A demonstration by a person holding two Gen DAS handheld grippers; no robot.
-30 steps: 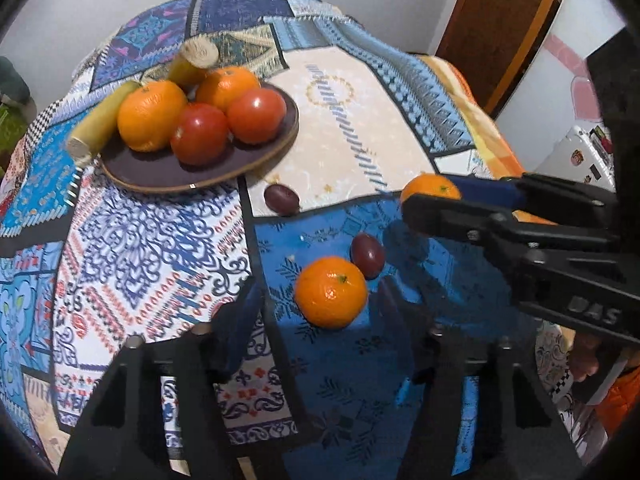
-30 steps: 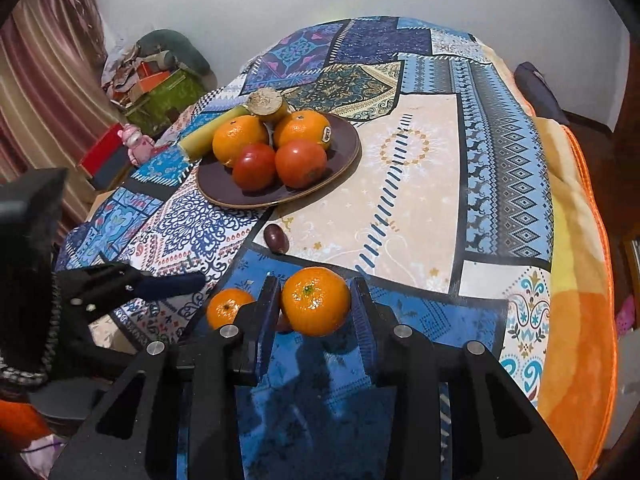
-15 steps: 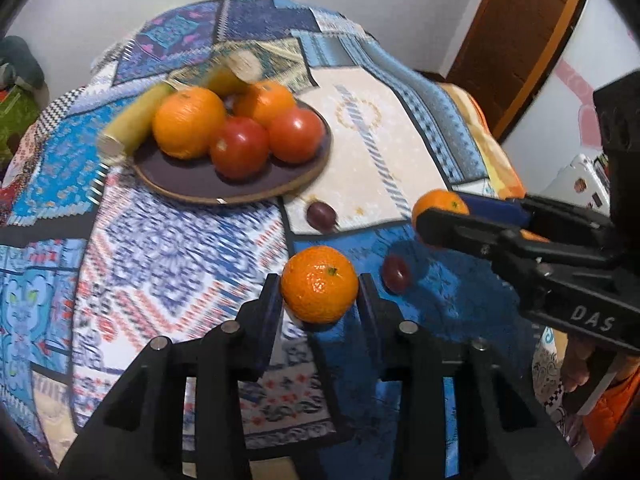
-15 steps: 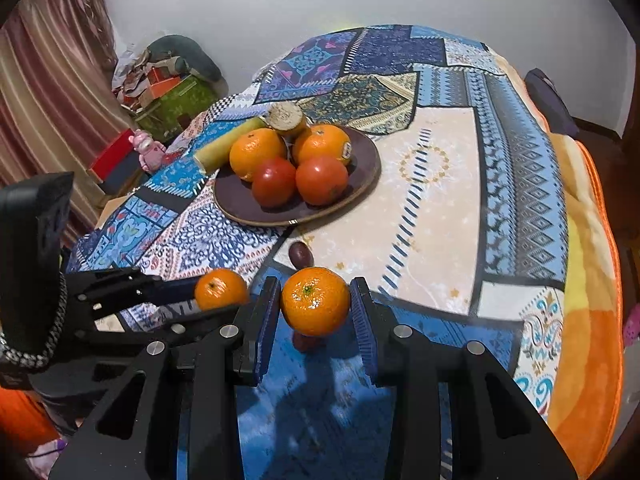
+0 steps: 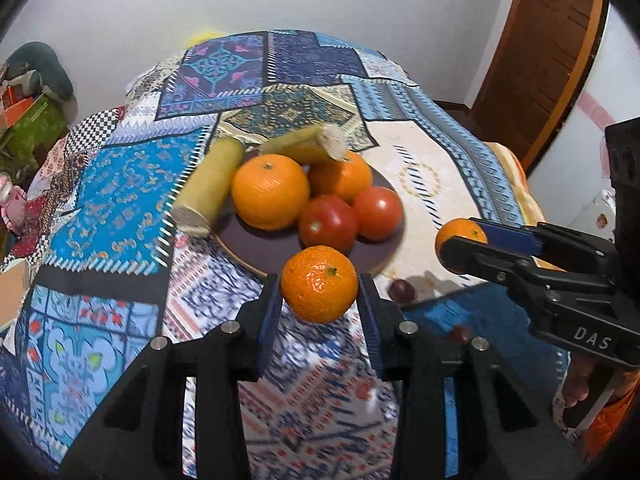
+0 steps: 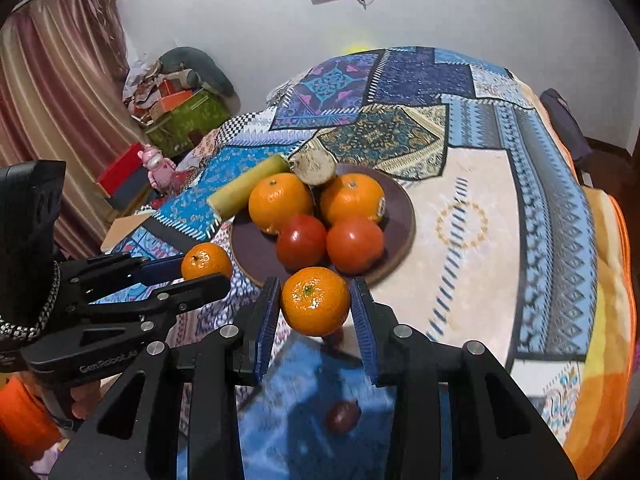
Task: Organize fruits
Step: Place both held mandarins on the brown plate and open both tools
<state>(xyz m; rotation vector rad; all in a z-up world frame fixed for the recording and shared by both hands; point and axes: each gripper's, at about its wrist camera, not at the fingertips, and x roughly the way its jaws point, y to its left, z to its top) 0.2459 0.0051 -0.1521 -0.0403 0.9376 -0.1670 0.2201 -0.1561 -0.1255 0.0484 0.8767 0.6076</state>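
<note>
Gripping a small orange (image 5: 319, 283) between its blue pads, the left gripper (image 5: 319, 312) held the fruit in the air just near of the brown plate (image 5: 256, 250); its jaws had just been closing onto that fruit. To the right, the right gripper (image 6: 315, 316) clamped a second small orange (image 6: 315, 300) the same way, also lifted at the plate's near edge. White lettering read "DAS" (image 5: 591, 343) on the right gripper's side and "GenRobot.AI" (image 6: 107, 362) on the left one's. On the plate lay two larger oranges (image 6: 280, 202), two tomatoes (image 6: 354, 244) and two yellow-green stalk pieces (image 5: 208, 188), one leaning over the far-left rim. One large orange bore a sticker (image 6: 382, 205) too small to read. Two dark grapes (image 5: 402, 290) sat on the patchwork cloth (image 5: 112, 200) near the plate, right of the left gripper.
</note>
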